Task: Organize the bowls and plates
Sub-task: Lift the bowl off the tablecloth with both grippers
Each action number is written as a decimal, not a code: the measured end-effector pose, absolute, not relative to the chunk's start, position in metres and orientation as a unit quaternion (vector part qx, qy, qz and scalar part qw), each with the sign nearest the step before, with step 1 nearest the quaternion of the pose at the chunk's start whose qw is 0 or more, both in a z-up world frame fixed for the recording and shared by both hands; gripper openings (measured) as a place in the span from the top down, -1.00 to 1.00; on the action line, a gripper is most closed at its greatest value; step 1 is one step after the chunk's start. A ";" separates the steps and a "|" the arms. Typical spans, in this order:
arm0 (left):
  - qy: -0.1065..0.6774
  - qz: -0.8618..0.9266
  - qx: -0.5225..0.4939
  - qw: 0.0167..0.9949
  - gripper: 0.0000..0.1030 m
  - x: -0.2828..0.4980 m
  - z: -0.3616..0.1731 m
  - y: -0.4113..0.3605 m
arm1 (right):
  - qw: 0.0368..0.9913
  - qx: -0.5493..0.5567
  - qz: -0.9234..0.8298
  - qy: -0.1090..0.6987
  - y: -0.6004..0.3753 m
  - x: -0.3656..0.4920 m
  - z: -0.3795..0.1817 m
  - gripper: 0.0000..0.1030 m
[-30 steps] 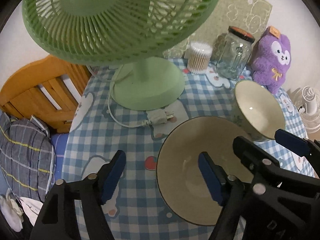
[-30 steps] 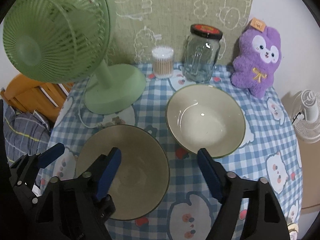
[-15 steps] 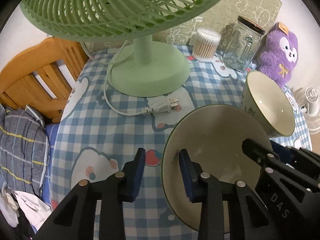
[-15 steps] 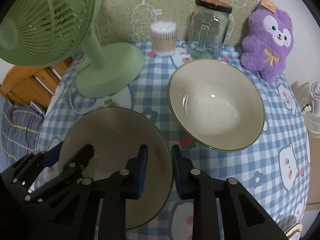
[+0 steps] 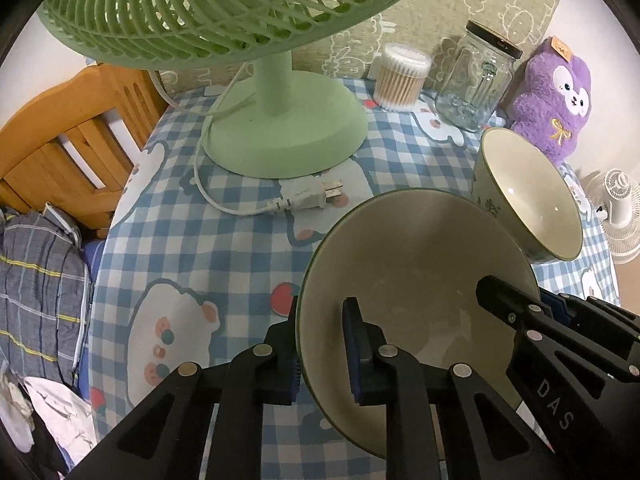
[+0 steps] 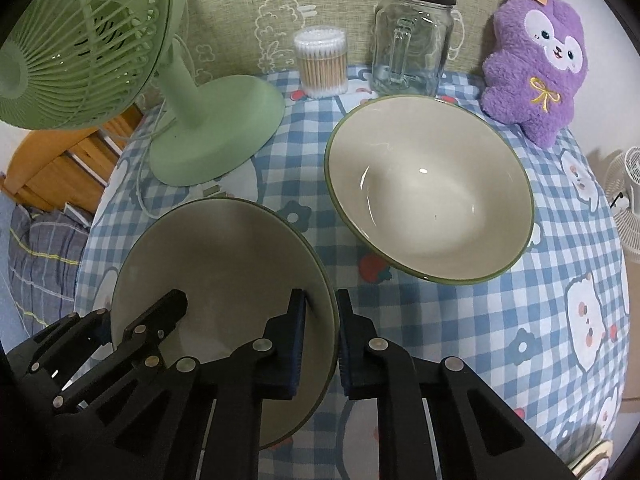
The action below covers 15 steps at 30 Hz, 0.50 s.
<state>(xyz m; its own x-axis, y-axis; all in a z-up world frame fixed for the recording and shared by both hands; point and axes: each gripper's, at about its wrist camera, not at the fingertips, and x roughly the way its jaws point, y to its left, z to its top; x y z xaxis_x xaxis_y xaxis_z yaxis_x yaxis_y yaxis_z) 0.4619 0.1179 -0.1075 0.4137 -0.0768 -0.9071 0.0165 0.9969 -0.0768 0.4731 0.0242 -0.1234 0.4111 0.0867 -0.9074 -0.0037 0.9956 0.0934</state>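
Observation:
A cream bowl with a green rim (image 5: pixel 416 256) (image 6: pixel 224 252) sits at the near side of the checked tablecloth. My left gripper (image 5: pixel 320 344) is shut on its left rim, one blue pad inside and one outside. My right gripper (image 6: pixel 322 336) is shut on its right rim in the same way. Each gripper shows in the other's view, the right one in the left wrist view (image 5: pixel 560 320) and the left one in the right wrist view (image 6: pixel 108 328). A second, like bowl (image 6: pixel 428 188) (image 5: pixel 532 192) stands free on the cloth just beyond and to the right.
A green desk fan (image 6: pixel 212 128) (image 5: pixel 280 128) stands at the back left, its white cord and plug (image 5: pixel 308 196) lying near the held bowl. A cotton-swab tub (image 6: pixel 322 62), a glass jar (image 6: pixel 412 40) and a purple plush (image 6: pixel 532 56) line the back. A wooden chair (image 5: pixel 68 140) stands left of the table.
Both grippers moved in from open and closed on opposite rims of the near bowl. The second bowl has not moved.

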 end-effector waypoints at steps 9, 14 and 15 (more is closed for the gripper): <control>0.536 -0.032 -0.023 0.843 0.70 0.447 -0.100 0.111 | 0.838 0.041 0.023 0.544 0.018 0.456 -0.118 0.67; 0.533 -0.034 -0.027 0.845 0.70 0.433 -0.094 0.108 | 0.840 0.035 0.022 0.540 0.015 0.444 -0.112 0.67; 0.533 -0.034 -0.027 0.845 0.70 0.431 -0.093 0.107 | 0.841 0.033 0.022 0.539 0.015 0.441 -0.110 0.67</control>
<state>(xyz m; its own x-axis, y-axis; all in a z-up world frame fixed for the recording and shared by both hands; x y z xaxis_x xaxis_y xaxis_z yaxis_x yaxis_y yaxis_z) 0.4305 0.1071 -0.0926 0.4304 -0.0852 -0.8986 0.0284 0.9963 -0.0809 0.4410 0.0148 -0.1102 0.4171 0.0724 -0.9060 -0.0006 0.9968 0.0794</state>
